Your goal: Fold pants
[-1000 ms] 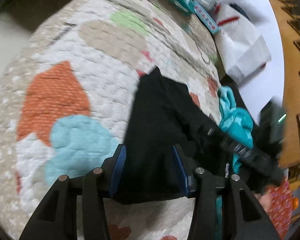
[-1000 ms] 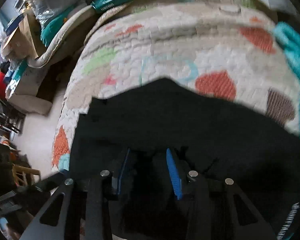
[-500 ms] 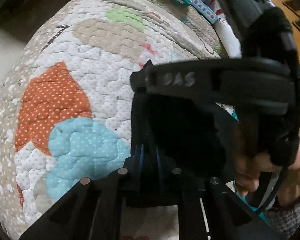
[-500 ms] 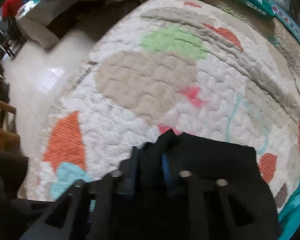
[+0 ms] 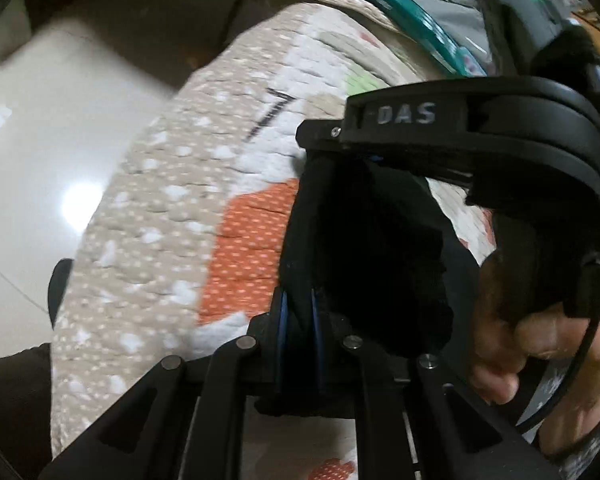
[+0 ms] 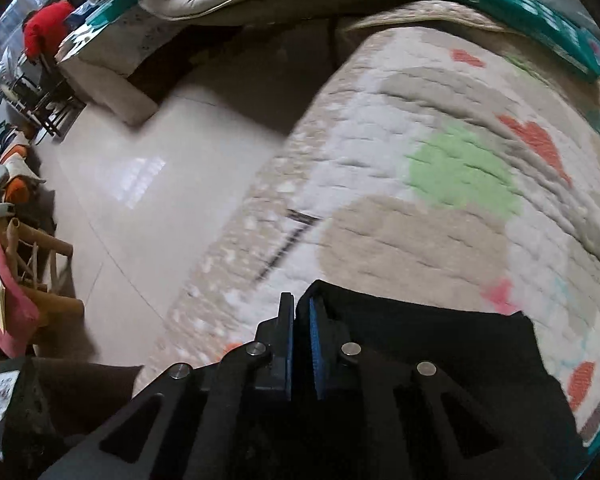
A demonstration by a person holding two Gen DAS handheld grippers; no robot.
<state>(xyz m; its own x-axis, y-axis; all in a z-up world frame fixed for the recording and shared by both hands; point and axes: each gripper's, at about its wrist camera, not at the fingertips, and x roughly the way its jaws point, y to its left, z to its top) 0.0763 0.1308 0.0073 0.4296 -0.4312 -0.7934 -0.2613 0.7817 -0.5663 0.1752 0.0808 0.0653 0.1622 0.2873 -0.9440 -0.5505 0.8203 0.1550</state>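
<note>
The black pants (image 5: 380,260) lie on a patchwork quilt (image 5: 160,240), with a bunched fold lifted off it. My left gripper (image 5: 300,304) is shut on that fold, black cloth pinched between its blue pads. Just beyond it, the right tool's black housing (image 5: 460,136) crosses the left wrist view, held by a hand (image 5: 512,340). In the right wrist view, my right gripper (image 6: 300,316) grips the edge of the pants (image 6: 440,344); its jaws are closing, pads pressed on the cloth. Both grips hang near the quilt's left edge (image 6: 228,264).
A shiny pale floor (image 6: 140,200) lies left of the quilt. Beyond it are a beige cushion (image 6: 112,80), chairs (image 6: 32,272) and a person in red (image 6: 46,32). A teal box (image 6: 500,0) lies along the quilt's far side.
Both grippers went from open around the pants to shut on them. They carried the cloth left toward the quilt's edge, and the right tool came close in front of the left.
</note>
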